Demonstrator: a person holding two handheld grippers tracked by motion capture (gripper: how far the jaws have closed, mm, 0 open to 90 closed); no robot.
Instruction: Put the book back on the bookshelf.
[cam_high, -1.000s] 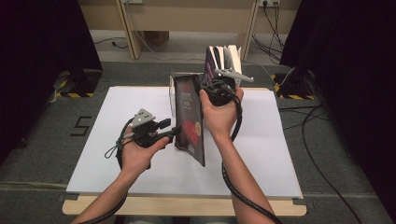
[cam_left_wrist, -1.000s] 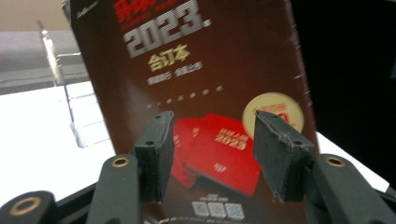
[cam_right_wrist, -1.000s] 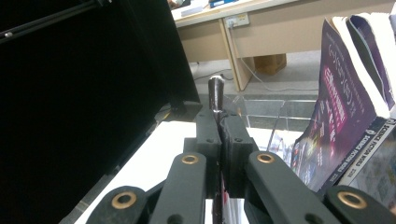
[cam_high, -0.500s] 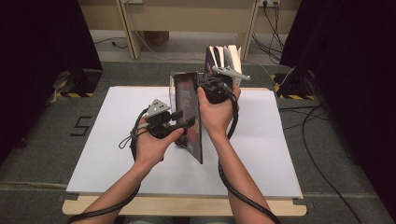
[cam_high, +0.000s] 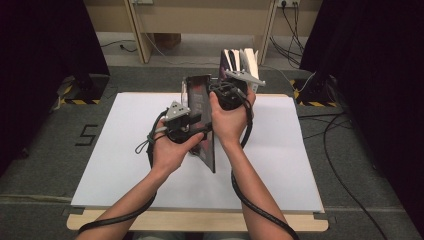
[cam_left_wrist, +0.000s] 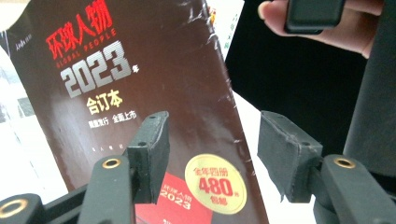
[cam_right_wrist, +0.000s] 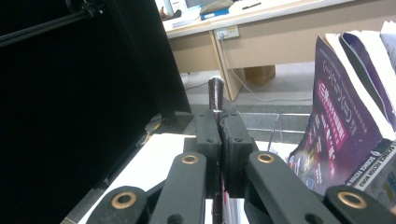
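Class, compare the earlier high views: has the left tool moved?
Yes. The left tool moved right and farther up the white table, closing on the dark magazine.

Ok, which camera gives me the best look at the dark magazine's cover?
The left gripper view: the magazine faces that camera, its red and white title readable between open jaws. The high view shows the magazine upright and nearly edge-on between both hands. The right gripper view catches just its thin edge, clamped in shut jaws.
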